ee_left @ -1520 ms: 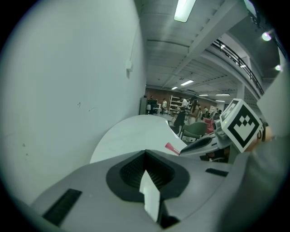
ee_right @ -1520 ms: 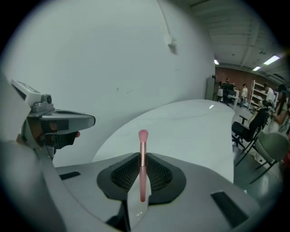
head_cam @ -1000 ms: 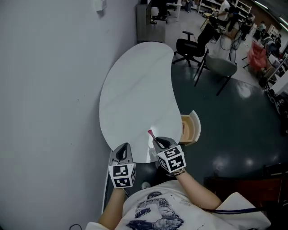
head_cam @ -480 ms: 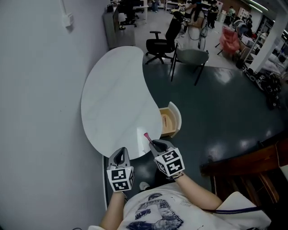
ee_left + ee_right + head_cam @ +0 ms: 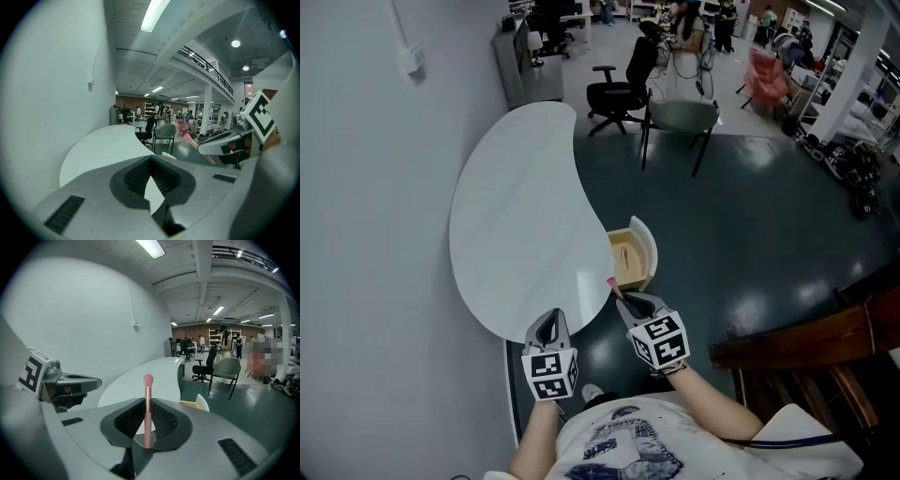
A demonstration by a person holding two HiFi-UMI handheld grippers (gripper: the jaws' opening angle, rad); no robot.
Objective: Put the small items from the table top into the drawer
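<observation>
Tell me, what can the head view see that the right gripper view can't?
Only the head view: the person's printed white shirt and the inside of the open wooden drawer. Only the right gripper view: the right gripper clamping the slim pink makeup brush by its handle, plus a ceiling strip light. Both: the curved white table, the brush, the drawer.

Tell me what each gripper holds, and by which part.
The right gripper holds the pink brush by its handle; the left gripper holds nothing.
</observation>
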